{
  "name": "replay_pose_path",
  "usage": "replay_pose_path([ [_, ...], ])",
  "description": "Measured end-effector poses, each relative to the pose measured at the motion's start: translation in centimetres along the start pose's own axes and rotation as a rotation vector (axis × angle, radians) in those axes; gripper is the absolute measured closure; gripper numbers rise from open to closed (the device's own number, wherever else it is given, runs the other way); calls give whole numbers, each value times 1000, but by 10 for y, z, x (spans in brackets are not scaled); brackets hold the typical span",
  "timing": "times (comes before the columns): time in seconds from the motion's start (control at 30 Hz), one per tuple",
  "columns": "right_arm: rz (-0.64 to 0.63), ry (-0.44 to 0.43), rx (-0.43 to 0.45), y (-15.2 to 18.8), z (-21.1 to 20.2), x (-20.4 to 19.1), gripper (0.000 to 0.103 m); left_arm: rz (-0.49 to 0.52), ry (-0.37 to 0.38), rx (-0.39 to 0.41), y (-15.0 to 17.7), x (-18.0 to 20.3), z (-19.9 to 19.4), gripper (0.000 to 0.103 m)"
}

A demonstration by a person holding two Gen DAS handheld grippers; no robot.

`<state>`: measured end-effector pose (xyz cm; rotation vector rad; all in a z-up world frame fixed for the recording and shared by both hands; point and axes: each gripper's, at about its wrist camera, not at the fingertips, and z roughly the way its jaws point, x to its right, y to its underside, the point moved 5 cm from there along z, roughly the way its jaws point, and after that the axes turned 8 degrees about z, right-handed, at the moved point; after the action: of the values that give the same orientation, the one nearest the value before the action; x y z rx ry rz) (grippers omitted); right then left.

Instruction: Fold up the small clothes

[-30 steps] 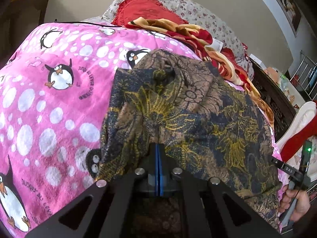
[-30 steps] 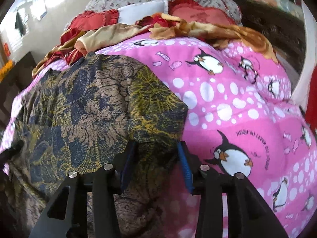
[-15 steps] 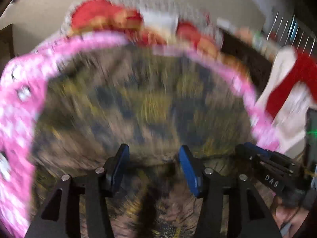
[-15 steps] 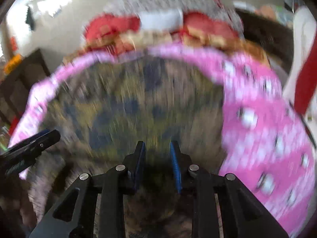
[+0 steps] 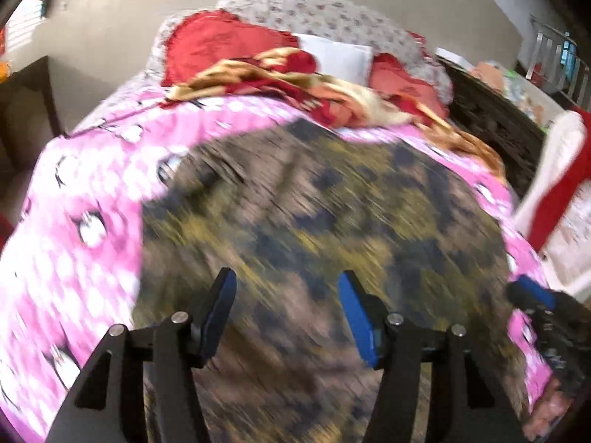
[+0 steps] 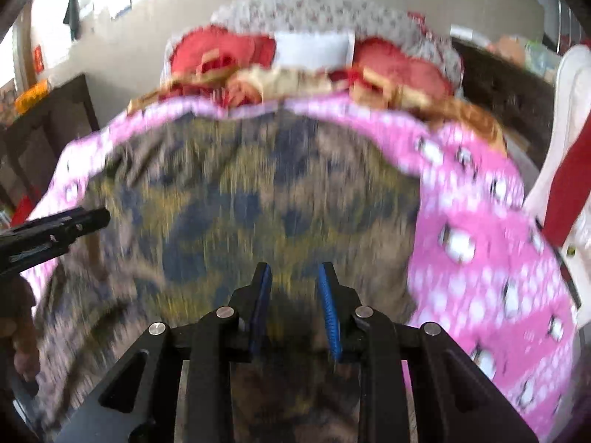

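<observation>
A dark garment with a blue, brown and yellow floral print lies spread on the pink penguin blanket; it also shows in the right wrist view. Both views are motion-blurred. My left gripper is open and empty above the garment's near edge. My right gripper is open with a narrower gap, also above the near edge, holding nothing. Each gripper shows at the other view's edge: the right one, the left one.
Red and patterned cloths are heaped at the far end by floral pillows. A dark wooden bedside unit and a white and red object stand at the right. A dark cabinet stands at the left.
My left gripper was shut on the garment's edge a second ago and is now open. My right gripper narrowed slightly. Both pulled back and up from the garment, which now lies flatter.
</observation>
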<state>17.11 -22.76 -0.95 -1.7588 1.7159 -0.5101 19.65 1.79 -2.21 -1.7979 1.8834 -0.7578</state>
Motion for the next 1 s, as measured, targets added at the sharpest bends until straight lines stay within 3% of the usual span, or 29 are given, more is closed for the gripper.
replay_pose_path([
  [0.2, -24, 6, -25, -34, 47, -9, 82, -59, -10, -72, 0, -17, 52, 43],
  [0.4, -35, 6, -57, -18, 102, -15, 81, -17, -71, -11, 14, -15, 73, 39],
  [0.43, -53, -4, -11, -14, 103, -14, 79, -13, -77, -2, 15, -14, 74, 39],
  [0.63, 60, -134, -32, -16, 109, 4, 79, -43, -45, 7, 9, -19, 80, 39],
  [0.77, 9, -78, -20, -15, 107, -5, 79, -26, -45, -2, 8, -16, 77, 35],
  [0.83, -30, -35, -25, -16, 102, -11, 78, 4, -65, -45, 3, -12, 69, 36],
  [0.93, -54, 52, -24, -17, 74, -14, 78, -60, 4, 22, 4, -6, 24, 36],
  [1.0, -19, 35, 11, -10, 47, -15, 78, -36, -4, 36, 16, 4, 4, 33],
])
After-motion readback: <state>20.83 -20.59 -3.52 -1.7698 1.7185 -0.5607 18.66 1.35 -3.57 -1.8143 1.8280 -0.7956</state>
